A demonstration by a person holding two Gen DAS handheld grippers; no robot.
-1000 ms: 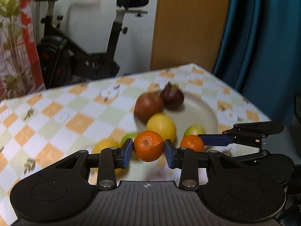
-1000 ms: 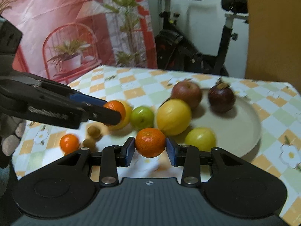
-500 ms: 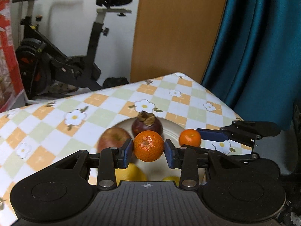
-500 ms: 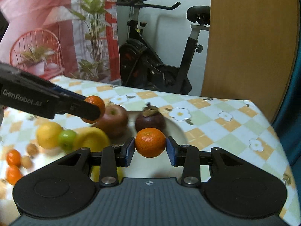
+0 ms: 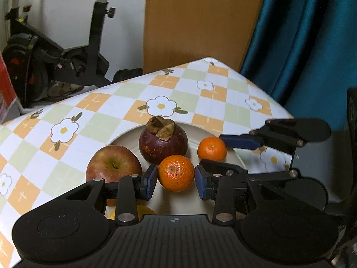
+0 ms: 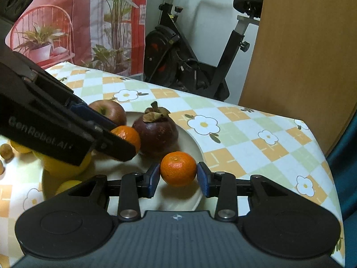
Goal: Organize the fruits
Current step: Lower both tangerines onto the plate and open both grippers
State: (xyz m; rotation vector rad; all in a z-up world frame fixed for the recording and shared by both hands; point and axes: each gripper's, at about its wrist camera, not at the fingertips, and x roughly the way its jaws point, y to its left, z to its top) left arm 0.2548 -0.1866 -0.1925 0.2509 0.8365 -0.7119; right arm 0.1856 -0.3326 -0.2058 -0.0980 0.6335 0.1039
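Observation:
A cream plate (image 5: 191, 126) (image 6: 194, 147) holds a red apple (image 5: 113, 164) (image 6: 109, 110), a dark mangosteen (image 5: 162, 143) (image 6: 156, 132) and yellow fruit (image 6: 67, 165). My left gripper (image 5: 176, 179) has a tangerine (image 5: 176, 173) between its blue pads, with small gaps at both sides; the fruit rests on the plate. My right gripper (image 6: 178, 176) brackets a second tangerine (image 6: 178, 168) the same way, near the plate's right rim. Each gripper shows in the other's view (image 5: 223, 145) (image 6: 125, 143).
The table has an orange, green and white checked cloth with flowers (image 5: 160, 106). Its far edge and right corner are close behind the plate. More fruit (image 6: 6, 151) lies left of the plate. An exercise bike (image 6: 189, 62), a wooden panel and a teal curtain stand beyond.
Both grippers have carried their tangerines down onto the plate beside the mangosteen. Both pairs of jaws have opened slightly, so the fruit now sits loose between the pads.

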